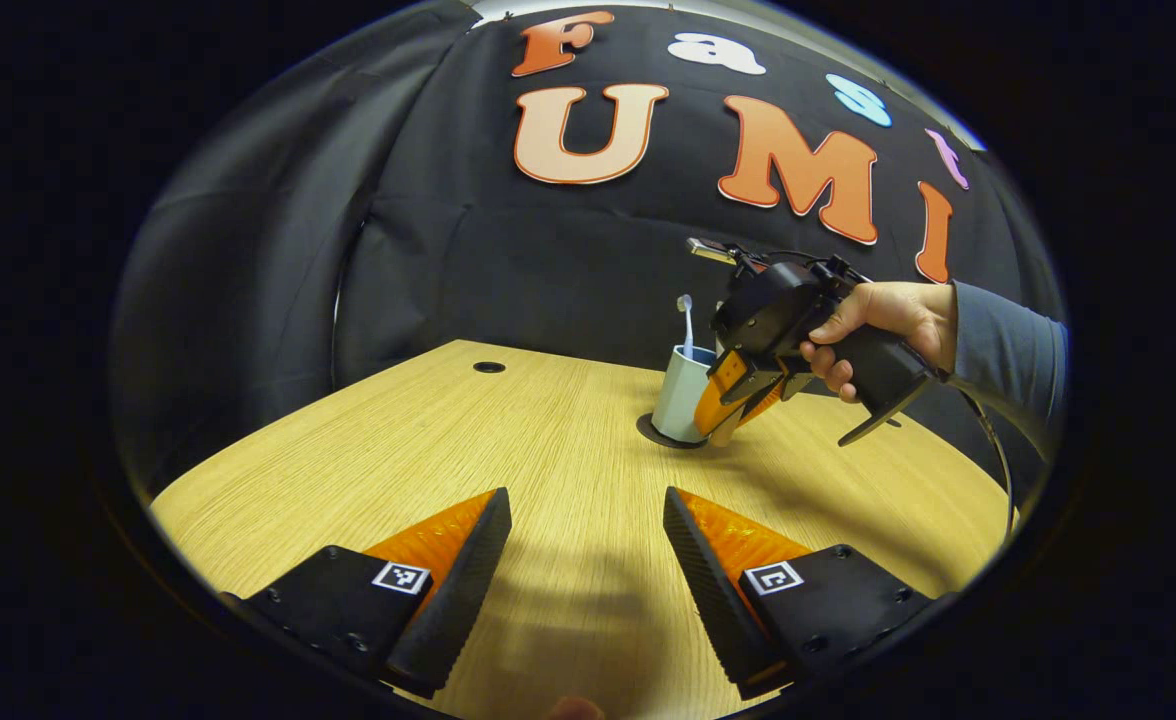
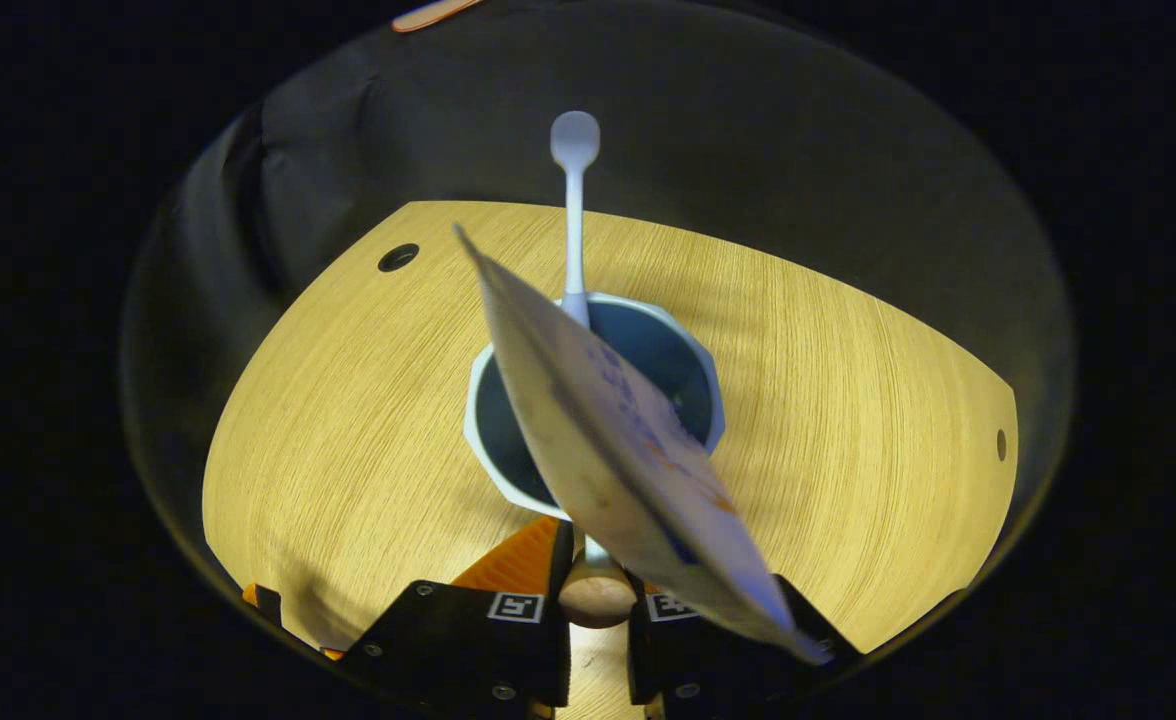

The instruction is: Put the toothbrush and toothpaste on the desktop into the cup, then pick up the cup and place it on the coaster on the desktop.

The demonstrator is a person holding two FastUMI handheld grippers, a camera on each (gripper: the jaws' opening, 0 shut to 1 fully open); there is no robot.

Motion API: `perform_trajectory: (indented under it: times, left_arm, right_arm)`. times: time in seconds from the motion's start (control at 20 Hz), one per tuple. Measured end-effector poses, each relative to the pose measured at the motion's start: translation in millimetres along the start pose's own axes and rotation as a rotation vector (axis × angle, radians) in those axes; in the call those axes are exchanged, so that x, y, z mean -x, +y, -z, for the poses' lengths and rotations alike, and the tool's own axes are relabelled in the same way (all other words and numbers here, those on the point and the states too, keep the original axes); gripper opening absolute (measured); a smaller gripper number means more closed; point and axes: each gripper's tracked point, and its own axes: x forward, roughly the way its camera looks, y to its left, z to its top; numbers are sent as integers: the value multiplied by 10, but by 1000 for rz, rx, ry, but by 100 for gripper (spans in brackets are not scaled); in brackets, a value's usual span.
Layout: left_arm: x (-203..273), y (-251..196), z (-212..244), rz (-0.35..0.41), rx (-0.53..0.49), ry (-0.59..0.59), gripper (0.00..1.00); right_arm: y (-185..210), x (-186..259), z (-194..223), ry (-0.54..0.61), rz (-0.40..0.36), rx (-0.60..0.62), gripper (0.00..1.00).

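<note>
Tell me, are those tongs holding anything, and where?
The right tongs pinch the toothpaste at its cap end, over the cup. The left tongs hold nothing.

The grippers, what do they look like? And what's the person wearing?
Each gripper has black blocks carrying small square black-and-white markers. The left gripper has two ridged wedge fingers. The right gripper has a black pistol handle and thin cables on top. The sleeve is grey-blue.

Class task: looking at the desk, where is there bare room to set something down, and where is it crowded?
Free: the wooden desk between the open left tool and the cup, and left toward the cable hole. Crowded: around the cup on its coaster, where the right tool holds the toothpaste beside the toothbrush.
</note>
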Motion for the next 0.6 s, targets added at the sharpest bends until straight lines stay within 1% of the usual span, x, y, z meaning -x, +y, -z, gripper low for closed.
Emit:
perform_trajectory:
  times: [0.05, 0.1, 0.15, 0.25, 0.3, 0.35, 0.4, 0.45, 0.5, 0.6]
  left_arm:
    - [-1, -9, 28, 3, 3, 5, 99]
    - [-6, -9, 50, 4, 6, 12, 99]
    - [-27, -6, 70, 3, 10, 19, 99]
    - [-11, 3, 79, -1, 11, 23, 100]
    - [6, 37, 84, -6, 13, 22, 99]
    - [11, 59, 73, -11, 16, 16, 99]
    - [27, 77, 77, -17, 19, 12, 99]
    - [34, 92, 77, -23, 22, 13, 99]
    - [42, 100, 92, -27, 25, 14, 99]
    - [62, 74, 79, -24, 24, 15, 99]
  right_arm:
    - [0, 10, 2, 6, -3, 3, 23]
    - [-33, 8, -16, 3, 2, 5, 23]
    - [-38, 33, 1, 13, 4, 5, 29]
    - [20, 38, 9, 20, 3, -32, 19]
    - [43, 41, 24, 24, -4, -45, 26]
    - [52, 68, 27, 16, -12, -48, 27]
    - [13, 85, 30, 10, -4, -36, 34]
    - [-13, 73, 6, 0, 5, -20, 33]
    - [-31, 108, -22, -15, 8, -9, 30]
    - [-34, 172, -55, -35, 8, -8, 51]
